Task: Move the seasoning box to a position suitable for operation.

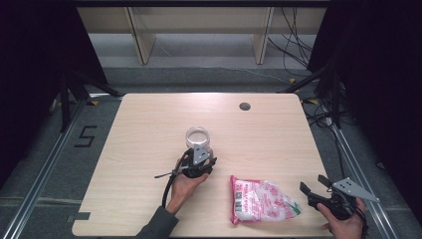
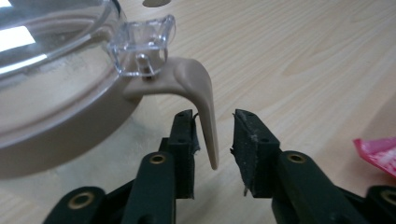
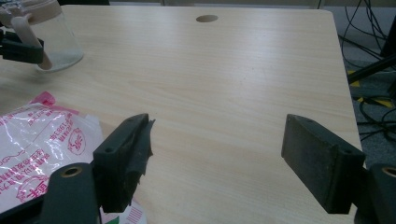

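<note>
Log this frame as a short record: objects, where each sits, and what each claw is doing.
surface: light wooden table with a round hole near the far edge
jar: clear jar with a tan rim, mid-table, upright
jar latch: tan lever hanging from the rim, lying between the left jaws
bag: pink and white printed bag, lying flat near the front edge
left claw: open, jaws either side of the lever, not yet clamped
right claw: open wide, nothing held, right of the bag
</note>
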A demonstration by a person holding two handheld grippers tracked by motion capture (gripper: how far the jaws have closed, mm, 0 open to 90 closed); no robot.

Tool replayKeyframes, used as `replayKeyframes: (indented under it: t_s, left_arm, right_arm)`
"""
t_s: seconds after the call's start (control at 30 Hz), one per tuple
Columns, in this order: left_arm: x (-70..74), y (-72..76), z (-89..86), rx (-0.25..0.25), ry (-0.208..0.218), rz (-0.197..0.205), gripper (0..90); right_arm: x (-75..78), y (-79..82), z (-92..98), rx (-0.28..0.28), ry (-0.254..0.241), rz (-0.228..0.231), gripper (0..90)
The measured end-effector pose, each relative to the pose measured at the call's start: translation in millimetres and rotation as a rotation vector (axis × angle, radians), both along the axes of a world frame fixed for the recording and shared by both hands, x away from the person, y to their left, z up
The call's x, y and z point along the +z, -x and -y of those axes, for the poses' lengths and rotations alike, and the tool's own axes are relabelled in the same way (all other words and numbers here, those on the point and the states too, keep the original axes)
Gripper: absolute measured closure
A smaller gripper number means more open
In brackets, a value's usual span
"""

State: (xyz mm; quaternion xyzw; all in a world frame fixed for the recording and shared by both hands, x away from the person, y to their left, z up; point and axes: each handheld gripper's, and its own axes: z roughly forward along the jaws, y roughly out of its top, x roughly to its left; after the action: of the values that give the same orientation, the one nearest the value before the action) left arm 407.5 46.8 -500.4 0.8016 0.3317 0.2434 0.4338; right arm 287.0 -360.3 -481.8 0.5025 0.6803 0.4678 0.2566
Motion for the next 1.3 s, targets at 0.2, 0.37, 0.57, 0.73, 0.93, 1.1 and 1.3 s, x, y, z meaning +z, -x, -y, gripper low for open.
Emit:
replayKeyframes:
  t_s: [0.2,0.37,0.57,0.73,0.93,1.1,1.3]
  left_arm:
    - [0.2,-4.9,3.9,0.026,0.021,-0.01,78.4]
    - [-1.4,-5.1,-4.0,-0.019,0.051,-0.011,81.3]
    - [-1.6,4.5,-22.6,-0.032,0.073,-0.017,80.6]
    - [-1.2,12.9,-39.1,-0.032,0.055,-0.001,79.0]
    - [-1.8,23.4,-63.1,0.014,0.08,-0.026,77.0]
    - [-1.9,28.9,-84.0,0.05,0.086,-0.025,74.9]
    - [-2.9,32.4,-102.2,0.093,0.111,-0.024,73.8]
  right_arm:
    - [-0.6,0.7,-0.9,-0.009,-0.007,-0.011,25.0]
    - [-1.1,-0.6,0.4,0.004,0.014,0.012,24.9]
    - [-2.2,-1.6,0.8,0.007,0.015,0.007,24.9]
    - [-2.0,-1.3,0.1,0.01,0.011,0.0,24.9]
    - [-2.4,-1.6,0.9,0.008,0.019,0.004,24.9]
    - [-1.7,-0.4,0.0,0.008,0.006,-0.002,24.9]
    - [-1.9,-0.3,-0.1,0.009,0.005,-0.007,24.9]
